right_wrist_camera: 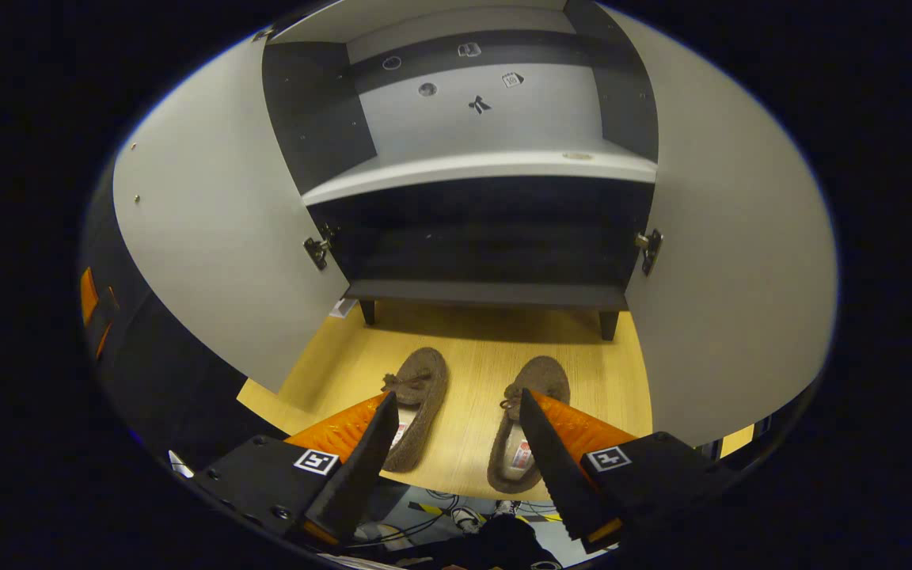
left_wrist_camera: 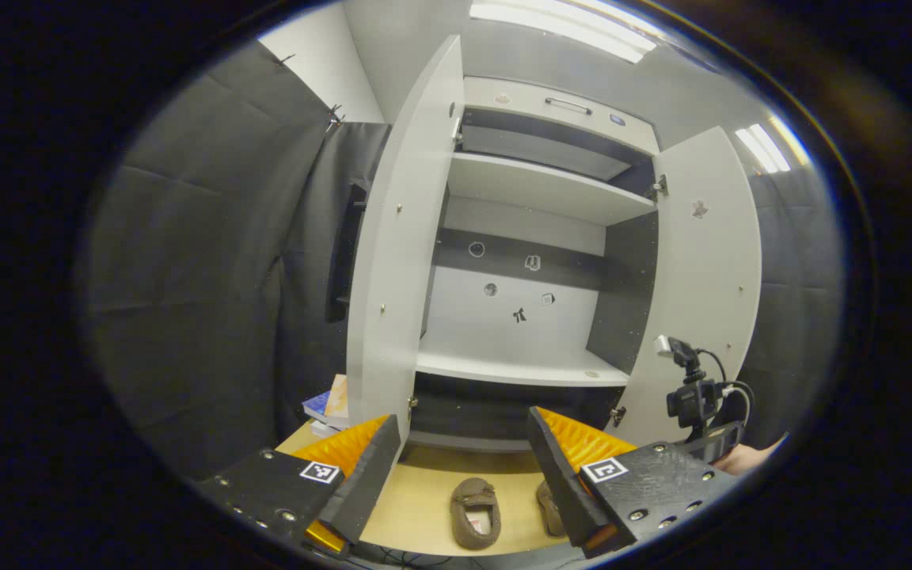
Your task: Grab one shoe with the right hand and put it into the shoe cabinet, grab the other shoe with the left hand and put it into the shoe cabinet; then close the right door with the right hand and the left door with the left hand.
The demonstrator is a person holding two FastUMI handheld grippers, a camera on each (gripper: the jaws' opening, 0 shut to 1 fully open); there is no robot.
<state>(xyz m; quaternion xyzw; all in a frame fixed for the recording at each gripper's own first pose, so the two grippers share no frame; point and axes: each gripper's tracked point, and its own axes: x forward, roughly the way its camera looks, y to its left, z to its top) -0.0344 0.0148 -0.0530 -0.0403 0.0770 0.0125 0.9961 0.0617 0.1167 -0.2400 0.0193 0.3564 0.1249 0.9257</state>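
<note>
At 12 o'clock above the left gripper (left_wrist_camera: 460, 467), jaws wide and empty, the cabinet (left_wrist_camera: 535, 368) stands open, shelves bare up to its top drawer. Lower down, the right gripper view looks onto two brown slippers (right_wrist_camera: 418, 405) (right_wrist_camera: 526, 431) side by side on the tabletop (right_wrist_camera: 472, 348), right gripper (right_wrist_camera: 456, 451) spread wide, empty.

Two brown fuzzy slippers lie side by side on the wooden tabletop, toes toward the shoe cabinet (right_wrist_camera: 488, 166) — the left shoe (right_wrist_camera: 418, 405) and the right shoe (right_wrist_camera: 526, 423), near each other but apart. Both grey doors — left door (right_wrist_camera: 218, 237), right door (right_wrist_camera: 729, 261) — stand wide open on pale shelves.
</note>
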